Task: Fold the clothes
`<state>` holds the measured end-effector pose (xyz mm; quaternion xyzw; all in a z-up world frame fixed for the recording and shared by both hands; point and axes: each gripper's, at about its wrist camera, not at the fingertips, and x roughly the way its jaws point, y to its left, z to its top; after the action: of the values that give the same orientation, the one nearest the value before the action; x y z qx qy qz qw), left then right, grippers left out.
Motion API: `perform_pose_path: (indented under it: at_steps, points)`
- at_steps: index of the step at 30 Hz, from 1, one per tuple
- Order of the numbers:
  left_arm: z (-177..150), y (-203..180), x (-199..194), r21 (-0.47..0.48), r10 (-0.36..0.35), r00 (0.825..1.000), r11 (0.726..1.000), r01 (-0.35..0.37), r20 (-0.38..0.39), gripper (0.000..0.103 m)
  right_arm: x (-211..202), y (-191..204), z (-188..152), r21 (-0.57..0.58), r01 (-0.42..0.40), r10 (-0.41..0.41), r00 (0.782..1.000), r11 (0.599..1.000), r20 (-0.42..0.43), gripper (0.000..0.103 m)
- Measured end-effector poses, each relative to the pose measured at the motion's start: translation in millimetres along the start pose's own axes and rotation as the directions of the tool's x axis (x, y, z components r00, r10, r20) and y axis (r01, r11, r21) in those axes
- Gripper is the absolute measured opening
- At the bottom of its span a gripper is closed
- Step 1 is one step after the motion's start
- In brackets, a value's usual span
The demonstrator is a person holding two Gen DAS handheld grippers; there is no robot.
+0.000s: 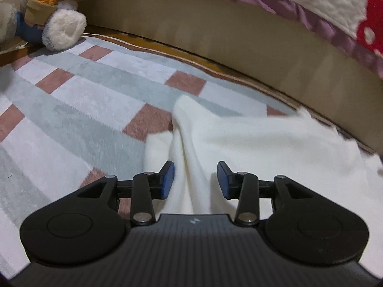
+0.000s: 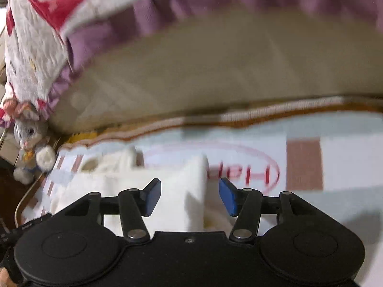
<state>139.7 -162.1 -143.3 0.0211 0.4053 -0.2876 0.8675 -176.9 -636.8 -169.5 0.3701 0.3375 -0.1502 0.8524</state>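
A white fleece garment (image 1: 251,143) lies on the checked rug, spread from the middle to the right of the left wrist view. A raised fold of it runs between the blue pads of my left gripper (image 1: 195,180), which stands open over it. In the right wrist view the same white garment (image 2: 177,191) lies bunched at lower left, a raised edge of it between the fingers. My right gripper (image 2: 189,197) is open above that edge. This view is blurred.
The rug (image 1: 79,100) has grey, white and pink squares, with a red oval logo (image 2: 239,165) on it. A beige bed base (image 1: 215,38) with a purple-frilled quilt (image 1: 299,2) bounds the far side. A stuffed rabbit (image 1: 55,7) sits at far left.
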Motion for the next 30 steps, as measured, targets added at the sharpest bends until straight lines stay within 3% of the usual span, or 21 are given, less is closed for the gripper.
perform_pose_path:
  at_steps: [3,4,5,7,11,15,16,18,19,20,22,23,28,30]
  points:
    - [-10.9,-12.9,-12.4,0.076,0.085,0.996,0.993,-0.087,0.027,0.037,29.4,-0.1,1.1,0.004,-0.036,0.036,0.999,0.999,-0.003,0.059]
    - [-14.6,-17.0,-16.8,0.099,0.098,0.994,0.990,-0.101,0.038,0.039,42.3,-0.3,1.9,0.010,-0.050,0.050,0.999,0.999,-0.008,0.042]
    - [-18.4,-20.3,-21.3,0.116,0.107,0.993,0.987,-0.112,0.048,0.040,47.8,5.6,1.5,-0.028,-0.014,0.014,1.000,1.000,0.005,0.009]
    - [-25.6,-21.5,-29.4,0.112,0.111,0.992,0.987,-0.116,0.055,0.041,55.1,20.5,-0.1,-0.122,0.086,-0.081,0.996,0.989,0.044,0.009]
    - [-37.7,-10.5,-31.5,0.056,0.124,0.992,0.990,-0.126,0.033,0.048,16.9,40.2,2.7,-0.145,0.153,-0.123,0.973,0.977,0.197,0.008]
    - [-49.8,0.4,-33.5,0.000,0.136,0.991,0.991,-0.136,0.011,0.051,19.1,42.5,1.5,-0.147,0.228,-0.201,0.963,0.962,0.177,0.008]
    - [-52.9,3.1,-34.1,-0.013,0.139,0.990,0.990,-0.139,0.005,0.048,21.3,41.0,2.2,-0.143,0.227,-0.202,0.964,0.963,0.170,0.008]
    - [-58.1,8.6,-35.0,-0.043,0.155,0.988,0.987,-0.155,-0.008,0.028,23.9,37.9,5.0,-0.131,0.220,-0.198,0.967,0.967,0.163,0.008]
    - [-57.4,11.8,-35.4,-0.065,0.195,0.981,0.979,-0.196,-0.020,0.014,22.5,36.4,5.1,-0.126,0.215,-0.194,0.967,0.968,0.164,0.008]
    - [-56.0,14.5,-36.0,-0.081,0.219,0.975,0.972,-0.221,-0.032,0.012,19.8,34.3,4.0,-0.127,0.214,-0.192,0.967,0.969,0.167,0.007]
    - [-55.1,12.7,-38.1,-0.058,0.258,0.966,0.964,-0.259,-0.029,0.010,23.2,35.8,3.4,-0.136,0.235,-0.211,0.963,0.962,0.170,0.007]
    - [-56.7,5.4,-38.1,0.000,0.297,0.955,0.955,-0.297,-0.019,0.010,25.3,36.8,3.2,-0.141,0.247,-0.222,0.960,0.959,0.171,0.007]
    - [-58.9,-11.1,-37.1,0.154,0.466,0.884,0.872,-0.465,0.036,0.007,43.5,35.6,0.5,-0.174,0.312,-0.288,0.946,0.934,0.152,0.007]
    - [-59.8,-20.1,-52.7,0.146,0.423,0.904,0.892,-0.427,0.062,0.007,48.1,36.1,-0.6,-0.186,0.343,-0.317,0.935,0.921,0.157,0.008]
